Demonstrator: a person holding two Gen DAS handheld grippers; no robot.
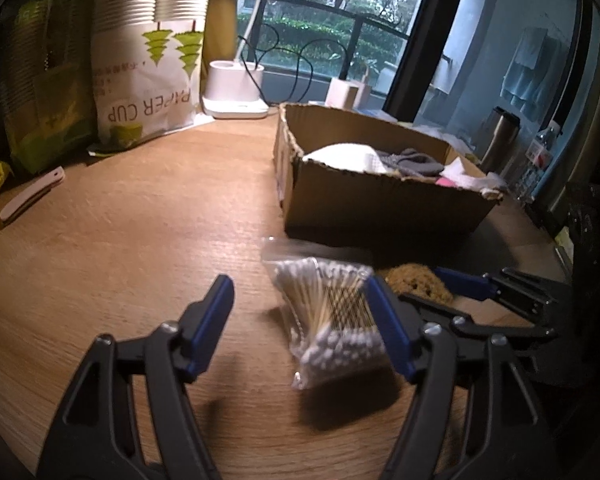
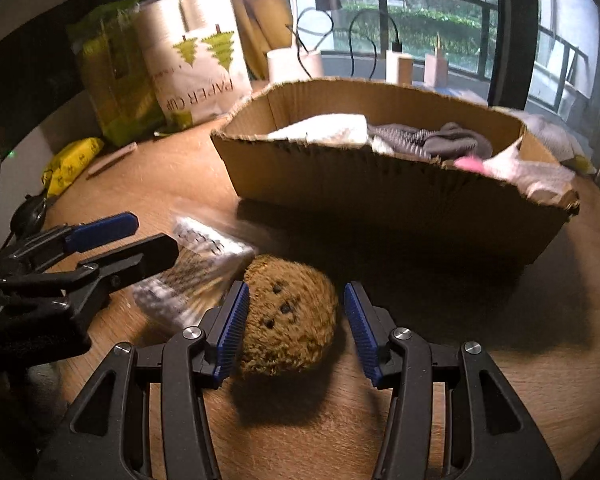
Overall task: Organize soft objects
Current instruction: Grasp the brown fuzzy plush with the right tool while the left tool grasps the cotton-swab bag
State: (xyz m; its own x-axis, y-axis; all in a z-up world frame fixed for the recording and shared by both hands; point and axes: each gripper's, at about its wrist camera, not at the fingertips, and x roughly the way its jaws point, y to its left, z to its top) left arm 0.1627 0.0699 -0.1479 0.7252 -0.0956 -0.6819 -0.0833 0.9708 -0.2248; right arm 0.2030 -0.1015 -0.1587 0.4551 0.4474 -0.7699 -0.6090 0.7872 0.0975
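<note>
Cotton-swab bag [image 1: 332,316] lengthwise between parted left jaws, plush toy [image 2: 290,316] between parted right jaws

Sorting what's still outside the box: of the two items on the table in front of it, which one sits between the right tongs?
The brown plush ball, furry with dark dots. The bag of cotton swabs lies between the left tongs.

You're in a home, at a wooden tabletop [image 1: 120,240] by a balcony window [image 1: 320,20], with paper-cup packs [image 1: 148,60] and hanging towels [image 1: 528,68].
</note>
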